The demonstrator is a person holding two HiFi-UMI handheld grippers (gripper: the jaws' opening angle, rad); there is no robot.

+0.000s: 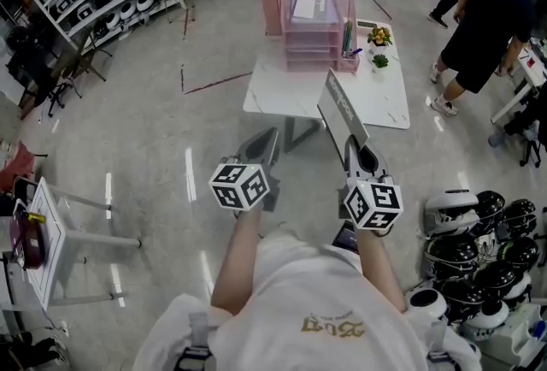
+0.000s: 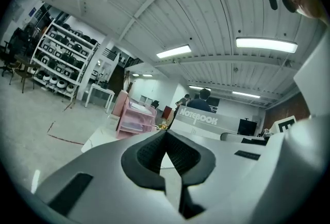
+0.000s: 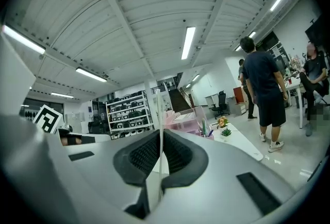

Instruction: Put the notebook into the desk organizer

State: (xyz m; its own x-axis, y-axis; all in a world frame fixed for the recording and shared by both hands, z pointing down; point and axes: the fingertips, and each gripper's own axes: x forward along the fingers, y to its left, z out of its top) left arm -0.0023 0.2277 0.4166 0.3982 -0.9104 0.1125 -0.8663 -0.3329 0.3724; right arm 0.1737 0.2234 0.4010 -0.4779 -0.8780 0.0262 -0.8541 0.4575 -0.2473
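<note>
Head view, notebook (image 1: 340, 107): thin, flat and grey-covered. It stands on edge and tilted over the floor, just short of the table, with its near end in the right gripper.
Head view, right gripper (image 1: 355, 151): clamped onto the notebook.
Head view, left gripper (image 1: 263, 145): jaws pressed together with nothing in them, beside the right gripper and well apart from the table.
Head view, desk organizer (image 1: 313, 17): pink see-through stacked trays on the far side of the white table (image 1: 273, 91). A white sheet (image 1: 305, 7) lies in the top tray.
Head view, pen cup (image 1: 349, 49): pink, touching the organizer's right side, with pens standing in it.
Head view, potted plants (image 1: 379, 38): two small ones just right of the pen cup.
Left gripper view, left gripper (image 2: 165, 134): black ribbed pads meet and hold nothing.
Left gripper view, notebook (image 2: 203, 118): grey cover printed "NOTEBOOK", up and to the right of the jaws.
Left gripper view, desk organizer (image 2: 135, 117): pink tiers, far off on the table.
Right gripper view, right gripper (image 3: 161, 133): ribbed pads squeeze the notebook.
Right gripper view, notebook (image 3: 159, 109): seen edge-on as a thin pale strip rising between the pads.
Right gripper view, desk organizer (image 3: 183, 121): ahead, with the pen cup (image 3: 206, 130) at its right.
</note>
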